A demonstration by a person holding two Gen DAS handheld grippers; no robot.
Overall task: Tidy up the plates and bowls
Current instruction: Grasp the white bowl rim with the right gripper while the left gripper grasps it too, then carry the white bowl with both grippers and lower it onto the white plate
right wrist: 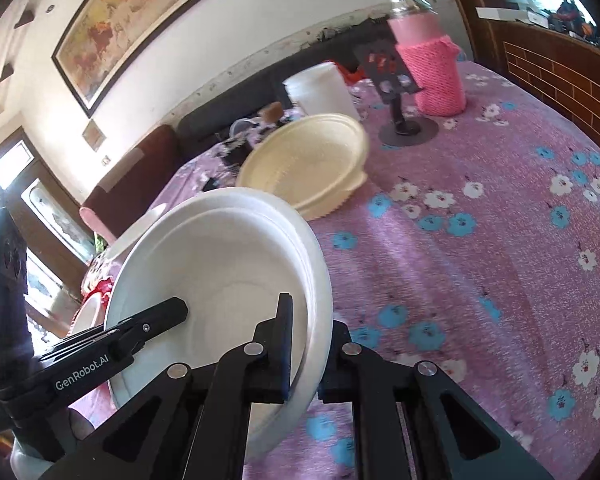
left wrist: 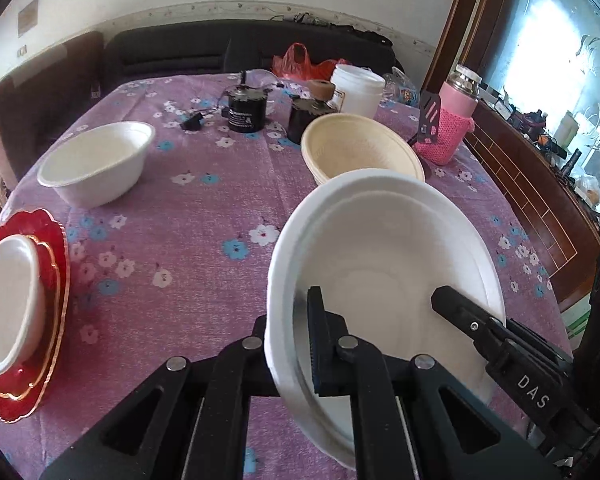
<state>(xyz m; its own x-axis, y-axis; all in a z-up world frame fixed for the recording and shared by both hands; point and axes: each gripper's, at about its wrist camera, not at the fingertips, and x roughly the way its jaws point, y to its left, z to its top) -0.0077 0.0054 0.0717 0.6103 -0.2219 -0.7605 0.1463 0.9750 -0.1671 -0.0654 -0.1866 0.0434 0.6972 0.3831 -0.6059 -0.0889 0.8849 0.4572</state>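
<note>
The left gripper is clamped tight on the near-left rim of a white bowl, one finger inside the bowl and the other outside its wall. The right gripper is likewise closed hard on the opposite rim of the same white bowl, rim pinched between an inner and an outer finger. Each wrist view shows the other gripper's finger reaching over the rim into the bowl. The bowl appears to be two nested bowls, a second rim showing just behind the first, and it sits tilted between the two grippers, seemingly raised off the purple floral tablecloth.

Just beyond the held bowl lies a stack of cream bowls, near but apart from it. Farther left on the cloth stands a single white bowl, well apart. At the left edge, a red scalloped plate carries another white bowl.

Behind the cream stack stand a white tub, a pink knitted-sleeve bottle, a black phone stand, and two black cylindrical units. A red plastic bag lies at the far edge, against a dark sofa
</note>
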